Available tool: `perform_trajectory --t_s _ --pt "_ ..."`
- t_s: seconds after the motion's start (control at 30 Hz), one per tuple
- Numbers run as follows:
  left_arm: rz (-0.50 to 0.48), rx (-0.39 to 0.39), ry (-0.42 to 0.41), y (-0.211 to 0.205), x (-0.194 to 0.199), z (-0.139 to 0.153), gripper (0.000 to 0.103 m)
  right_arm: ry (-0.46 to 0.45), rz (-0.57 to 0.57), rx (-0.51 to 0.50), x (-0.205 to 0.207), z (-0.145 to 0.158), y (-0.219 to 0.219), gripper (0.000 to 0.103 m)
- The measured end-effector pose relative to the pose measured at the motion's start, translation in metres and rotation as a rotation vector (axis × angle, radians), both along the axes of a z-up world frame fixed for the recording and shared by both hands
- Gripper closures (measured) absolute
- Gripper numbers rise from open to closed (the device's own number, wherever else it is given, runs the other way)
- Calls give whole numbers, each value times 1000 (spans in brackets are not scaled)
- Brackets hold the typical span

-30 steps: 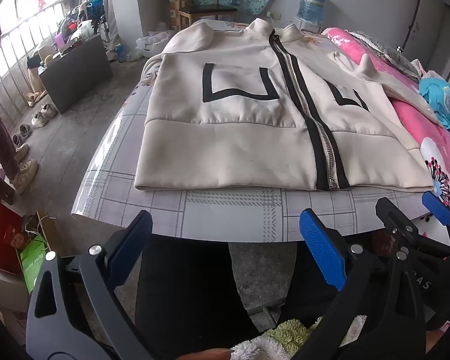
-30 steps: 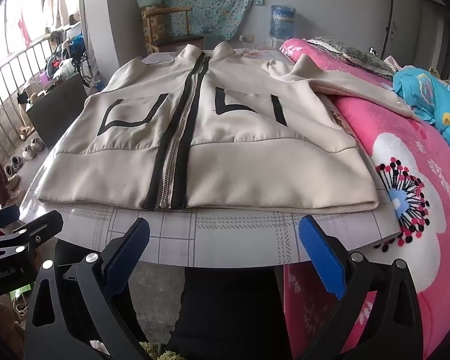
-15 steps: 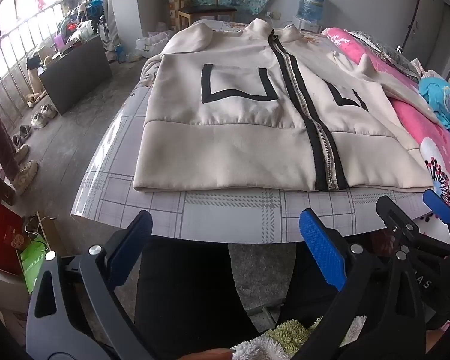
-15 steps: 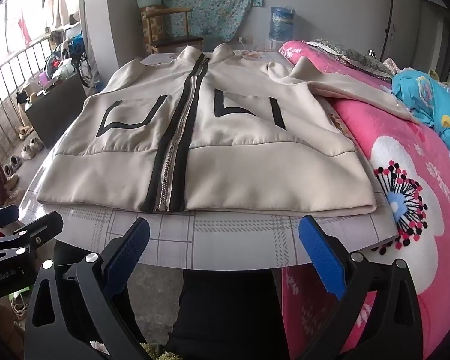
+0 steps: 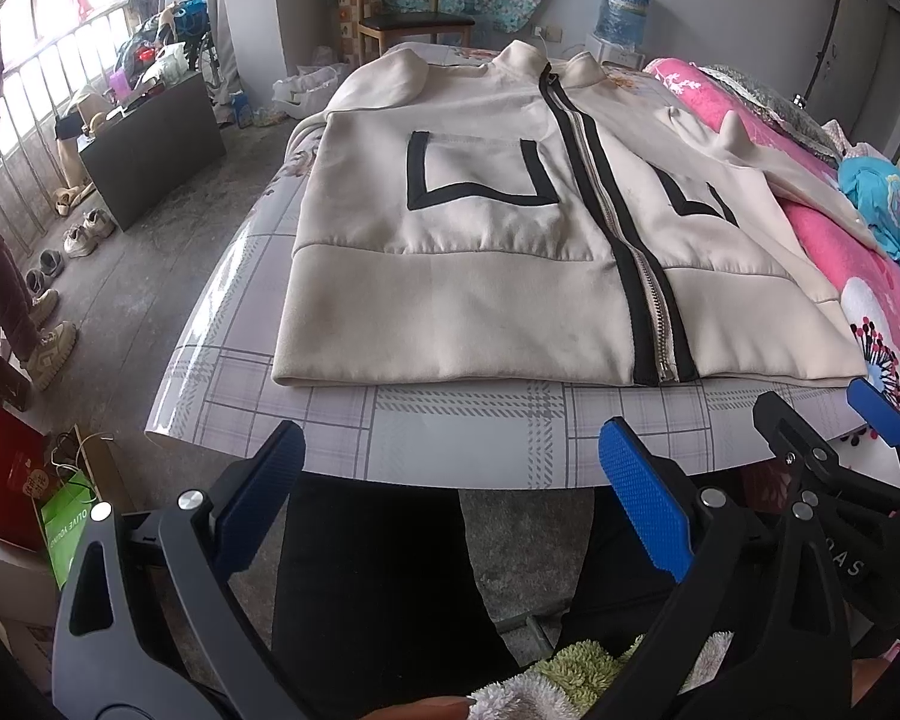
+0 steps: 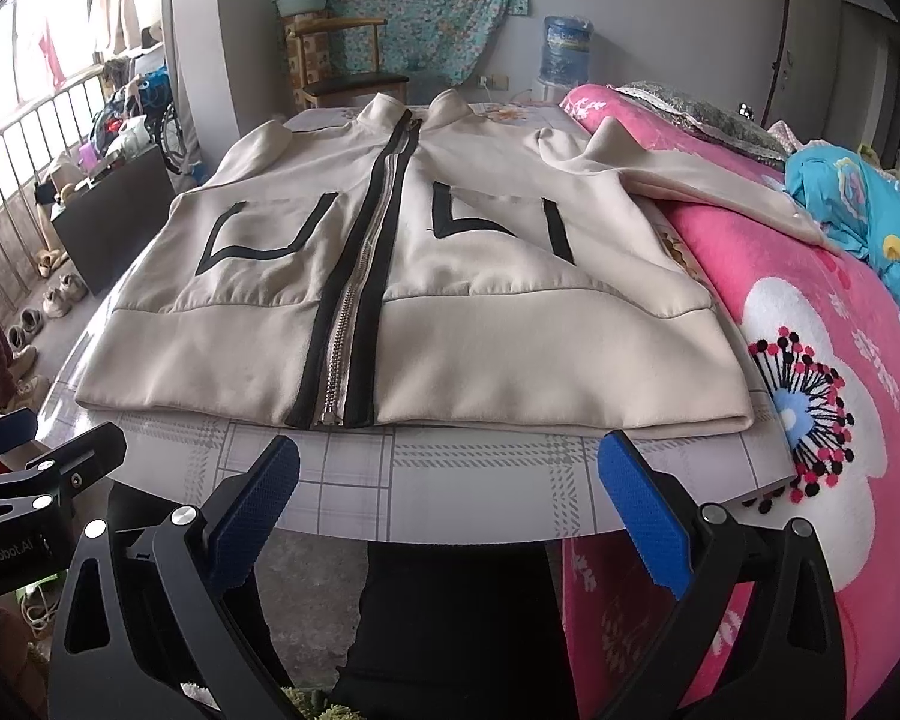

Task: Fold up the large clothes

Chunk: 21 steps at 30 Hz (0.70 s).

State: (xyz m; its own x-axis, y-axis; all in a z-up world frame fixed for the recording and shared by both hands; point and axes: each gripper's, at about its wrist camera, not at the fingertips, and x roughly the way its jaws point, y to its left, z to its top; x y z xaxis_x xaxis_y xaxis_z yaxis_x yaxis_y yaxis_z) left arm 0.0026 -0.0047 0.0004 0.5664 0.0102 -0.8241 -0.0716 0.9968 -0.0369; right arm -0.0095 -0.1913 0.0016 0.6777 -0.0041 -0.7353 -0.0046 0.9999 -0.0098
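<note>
A beige zip-up jacket [image 5: 480, 276] with black trim lies flat, front up and zipped, on a table with a checked cover [image 5: 468, 426]. It also shows in the right wrist view [image 6: 450, 312]. Its right sleeve [image 6: 708, 180] stretches out over the pink blanket. My left gripper [image 5: 450, 480] is open and empty, held in front of the table's near edge, short of the jacket's hem. My right gripper [image 6: 447, 486] is open and empty too, at the same near edge, to the right of the left one. It shows in the left wrist view [image 5: 834, 420].
A pink flowered blanket [image 6: 810, 372] covers a bed touching the table's right side, with a blue cloth [image 6: 870, 210] on it. A wooden chair [image 5: 408, 6] and a water bottle [image 5: 624, 6] stand beyond the table. A dark low cabinet [image 5: 150, 144] and shoes are on the floor at left.
Both grippers have crept slightly forward toward the table edge. The jacket has not moved, and both grippers stay open.
</note>
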Motion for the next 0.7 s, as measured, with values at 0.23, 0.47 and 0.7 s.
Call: perform_trajectory --t_s 0.23,0.47,0.7 --pt "1 -2 -2 6 -2 2 8 -1 0 -2 0 -1 2 6" --pt "1 -1 -3 7 -2 3 8 -3 2 -2 -1 0 3 6" --pt "4 -4 -1 11 -2 3 8 -1 2 -4 -1 -1 4 6"
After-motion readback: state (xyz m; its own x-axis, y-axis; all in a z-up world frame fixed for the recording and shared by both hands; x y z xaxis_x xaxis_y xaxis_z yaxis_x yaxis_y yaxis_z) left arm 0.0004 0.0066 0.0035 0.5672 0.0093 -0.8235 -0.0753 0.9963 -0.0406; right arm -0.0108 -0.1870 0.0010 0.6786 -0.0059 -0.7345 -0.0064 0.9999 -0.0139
